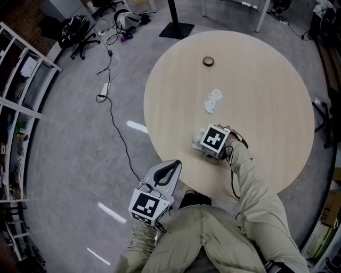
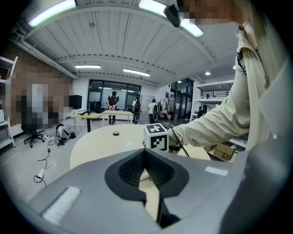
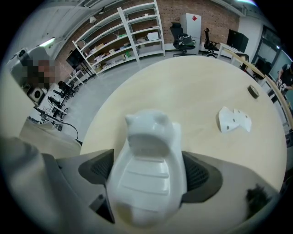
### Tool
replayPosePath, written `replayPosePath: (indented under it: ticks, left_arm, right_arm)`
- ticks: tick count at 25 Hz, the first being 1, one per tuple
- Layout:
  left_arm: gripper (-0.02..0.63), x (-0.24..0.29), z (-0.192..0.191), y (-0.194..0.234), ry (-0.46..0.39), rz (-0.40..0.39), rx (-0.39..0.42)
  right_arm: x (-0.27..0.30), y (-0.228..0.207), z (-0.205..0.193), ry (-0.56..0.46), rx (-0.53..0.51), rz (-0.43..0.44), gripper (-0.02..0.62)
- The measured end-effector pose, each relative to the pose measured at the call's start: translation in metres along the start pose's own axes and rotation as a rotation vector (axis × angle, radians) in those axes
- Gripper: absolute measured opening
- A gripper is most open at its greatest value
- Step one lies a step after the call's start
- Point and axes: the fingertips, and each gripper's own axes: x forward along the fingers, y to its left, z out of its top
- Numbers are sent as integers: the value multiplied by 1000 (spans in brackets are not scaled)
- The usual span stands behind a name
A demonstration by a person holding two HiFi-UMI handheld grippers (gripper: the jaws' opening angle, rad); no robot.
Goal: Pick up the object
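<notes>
One white figurine (image 3: 149, 171) sits between the right tongs (image 3: 149, 176).

I read this as an open-plan lab or workshop. Past my right gripper (image 3: 149, 176), white shelving racks (image 3: 123, 36) line a brick wall (image 3: 201, 11) beside office chairs (image 3: 183, 39). Ahead of the left gripper (image 2: 146, 171) are tables (image 2: 110, 115), glass fronts (image 2: 110, 91) and strip lights (image 2: 50, 11).

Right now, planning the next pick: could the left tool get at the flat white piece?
Probably yes: bare table lies between the left tool and the flat white piece; the right tool, around the white figure, stands beside that path.
</notes>
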Motion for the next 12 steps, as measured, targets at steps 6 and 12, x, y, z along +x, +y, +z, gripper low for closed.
replayPosePath:
  ticks: [6,12]
  left_arm:
    - [6,4,3,5,-4,-9,7]
    - [6,8,11,-4,-21,-50,34]
  right_arm:
    - [-14,-5,-4,-42,22,-66,468]
    - [-58,5,14,-261,38,-105,468]
